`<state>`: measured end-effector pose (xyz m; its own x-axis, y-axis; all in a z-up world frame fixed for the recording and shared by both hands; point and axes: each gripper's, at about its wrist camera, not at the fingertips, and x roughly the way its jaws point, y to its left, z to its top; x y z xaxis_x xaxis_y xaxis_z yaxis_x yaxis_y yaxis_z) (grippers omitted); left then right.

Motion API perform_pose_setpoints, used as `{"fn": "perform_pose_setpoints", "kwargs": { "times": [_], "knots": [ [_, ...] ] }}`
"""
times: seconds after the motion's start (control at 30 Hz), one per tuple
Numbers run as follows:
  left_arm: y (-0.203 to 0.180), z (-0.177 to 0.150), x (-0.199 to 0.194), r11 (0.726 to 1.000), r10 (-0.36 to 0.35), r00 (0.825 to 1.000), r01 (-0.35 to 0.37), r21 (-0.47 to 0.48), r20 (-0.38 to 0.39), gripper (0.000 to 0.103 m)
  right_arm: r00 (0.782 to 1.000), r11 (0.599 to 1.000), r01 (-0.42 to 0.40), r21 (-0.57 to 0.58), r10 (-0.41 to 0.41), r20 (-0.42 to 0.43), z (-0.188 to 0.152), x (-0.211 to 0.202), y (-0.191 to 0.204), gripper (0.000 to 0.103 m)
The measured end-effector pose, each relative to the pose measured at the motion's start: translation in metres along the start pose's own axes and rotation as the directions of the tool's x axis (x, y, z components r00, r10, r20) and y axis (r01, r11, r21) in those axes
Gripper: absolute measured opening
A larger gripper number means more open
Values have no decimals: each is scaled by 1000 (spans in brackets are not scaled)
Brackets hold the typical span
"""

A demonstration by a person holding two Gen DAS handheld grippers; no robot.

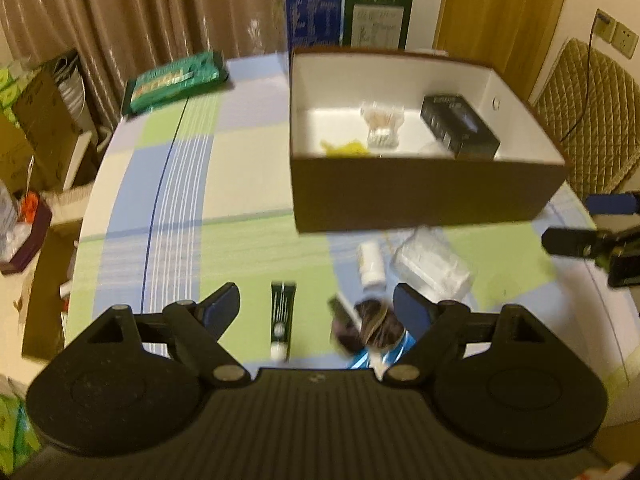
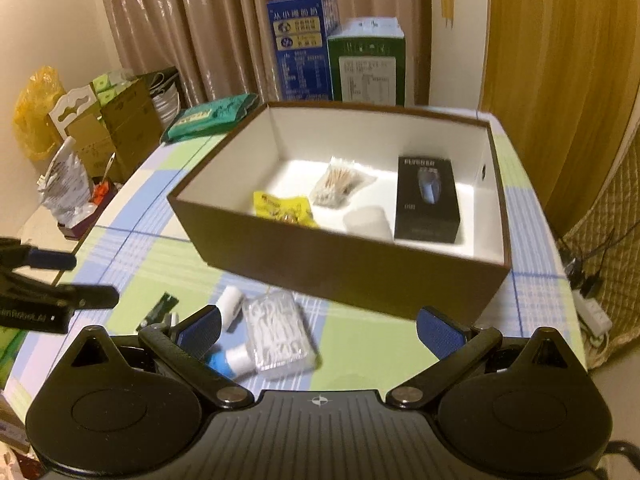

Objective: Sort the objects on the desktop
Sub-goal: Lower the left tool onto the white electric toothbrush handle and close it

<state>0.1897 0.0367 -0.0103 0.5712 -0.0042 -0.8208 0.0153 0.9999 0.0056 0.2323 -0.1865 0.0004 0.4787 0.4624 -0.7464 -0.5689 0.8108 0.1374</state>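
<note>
Left wrist view: left tongs (image 1: 316, 306) spread wide, empty, above dark tube (image 1: 282, 320), white bottle (image 1: 371, 264) and clear packet (image 1: 430, 268) left on the counter (image 1: 248, 200). Brown box (image 2: 340, 264) already holds yellow packet (image 2: 286, 209), swab bag (image 2: 338, 186), black carton (image 2: 427, 200). Right tongs (image 2: 318, 330) open, empty. Roughly half sorted.

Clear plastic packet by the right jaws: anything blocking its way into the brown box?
Nothing lies between the clear plastic packet and the brown box; only the box's near wall must be cleared. The right gripper is open.
</note>
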Motion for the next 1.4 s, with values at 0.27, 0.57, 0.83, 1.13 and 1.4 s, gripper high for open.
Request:
{"fn": "perform_pose_setpoints", "kwargs": {
  "times": [0.27, 0.57, 0.83, 1.13, 1.4],
  "knots": [
    [0, -39, 16, 998, -56, 994, 54, -21, -99, 78, 998, 1000, -4, 21, 5, -64, -22, 9, -8, 101],
    [-15, -58, 36, 992, -127, 981, 123, -34, -149, 72, 993, 998, 18, 57, -11, -117, -41, 17, -17, 101],
    [-33, -66, 57, 985, -172, 971, 175, 2, -164, 58, 990, 996, 34, 81, -22, -139, -50, 19, -25, 101],
    [-37, -68, 77, 982, -181, 971, 187, 24, -156, 37, 987, 994, 40, 98, -23, -161, -57, 23, -28, 101],
    [-13, -80, 70, 981, -193, 971, 193, -14, -141, 21, 984, 994, 37, 104, -19, -176, -61, 28, -29, 101]
  ]
}}
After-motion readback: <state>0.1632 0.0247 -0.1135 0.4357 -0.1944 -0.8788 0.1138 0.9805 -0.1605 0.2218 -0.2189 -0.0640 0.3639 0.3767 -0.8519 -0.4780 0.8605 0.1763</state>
